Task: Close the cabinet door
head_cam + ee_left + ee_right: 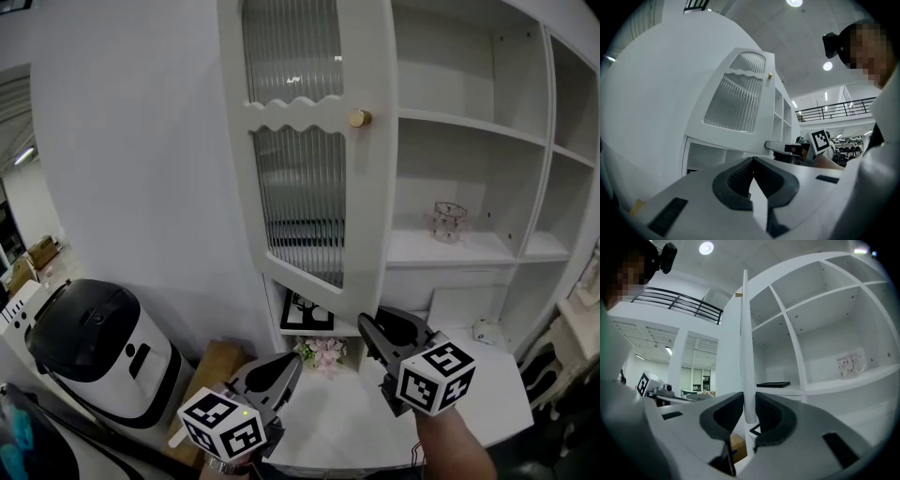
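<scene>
Your right gripper [749, 397] is clenched on the cabinet door [300, 122]. In the right gripper view the door stands edge-on between the jaws, with a pad against each face. Its bottom end finishes just inside the grip. You have it by the lower corner of the free edge, well below the gold knob [358, 118].

The door is swung out from the cabinet [469, 248], so its ribbed-glass panel faces you in the head view. To the right of the free edge the shelf bays stand open. A glass cup [448, 221] sits well back on the middle shelf, clear of the shelf's front lip. Between the door edge and those bays there is only open air.

Below the door, a black picture frame [302, 314] and a small bunch of flowers [323, 353] sit in the low recess under the door's bottom rail. They are near your right gripper but apart from it.

Your left gripper [292, 364] has its jaws pressed together at the tips with nothing in them. It hangs over the white counter [356, 427], below the door and touching nothing. On the door's left there is bare wall [131, 141]. A black-and-white appliance [103, 352] stands low beside the counter, well apart from both grippers.
</scene>
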Demonstrator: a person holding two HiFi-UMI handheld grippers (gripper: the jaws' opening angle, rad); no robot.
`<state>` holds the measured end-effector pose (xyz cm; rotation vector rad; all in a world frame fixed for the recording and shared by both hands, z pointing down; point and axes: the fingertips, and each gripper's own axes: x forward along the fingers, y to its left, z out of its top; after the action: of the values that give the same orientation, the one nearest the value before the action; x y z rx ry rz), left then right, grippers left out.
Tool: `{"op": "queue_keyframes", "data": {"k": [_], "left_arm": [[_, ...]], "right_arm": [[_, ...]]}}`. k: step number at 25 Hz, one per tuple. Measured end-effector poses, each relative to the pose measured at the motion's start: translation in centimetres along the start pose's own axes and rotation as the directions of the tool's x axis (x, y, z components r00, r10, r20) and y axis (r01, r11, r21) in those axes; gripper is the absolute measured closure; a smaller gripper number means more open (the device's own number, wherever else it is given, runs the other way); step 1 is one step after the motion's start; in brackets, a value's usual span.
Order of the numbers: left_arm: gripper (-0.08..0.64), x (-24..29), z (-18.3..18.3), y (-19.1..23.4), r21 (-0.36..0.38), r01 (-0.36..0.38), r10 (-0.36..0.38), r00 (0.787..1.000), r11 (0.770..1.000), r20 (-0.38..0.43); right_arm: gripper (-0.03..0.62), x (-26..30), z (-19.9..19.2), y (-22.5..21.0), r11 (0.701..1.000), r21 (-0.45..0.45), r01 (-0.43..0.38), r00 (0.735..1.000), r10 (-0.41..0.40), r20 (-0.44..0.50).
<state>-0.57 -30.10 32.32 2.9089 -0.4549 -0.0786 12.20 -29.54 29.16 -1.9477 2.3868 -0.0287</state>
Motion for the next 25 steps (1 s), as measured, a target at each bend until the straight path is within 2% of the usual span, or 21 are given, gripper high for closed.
{"op": "queue_keyframes", "data": {"k": [7,18,21,25], "left_arm": [[0.554,2.6,-0.3,0.1,0.001,-0.017,0.017,1.0,1.0,-0.004],[0.554,5.1,-1.1,0.4,-0.007,-0.059,0.059,0.998,0.998,0.001],[0.554,5.6,-1.2,0.4,-0.009,-0.069,0.069,0.998,0.998,0.004],[0.554,7.2,-1.1,0.4,-0.007,-0.083,0.083,0.997,0.997,0.005]], "right_arm": [[0.516,0.9,0.0,-2.3,0.998,0.03,-0.055,0.998,0.055,0.012],[0.511,2.0,0.1,-5.3,0.994,0.05,-0.097,0.995,0.096,0.019],[0.506,2.4,0.1,-6.0,0.995,0.043,-0.092,0.996,0.091,0.015],[0.492,2.9,0.1,-8.2,0.999,-0.015,-0.045,0.999,0.045,0.005]]}}
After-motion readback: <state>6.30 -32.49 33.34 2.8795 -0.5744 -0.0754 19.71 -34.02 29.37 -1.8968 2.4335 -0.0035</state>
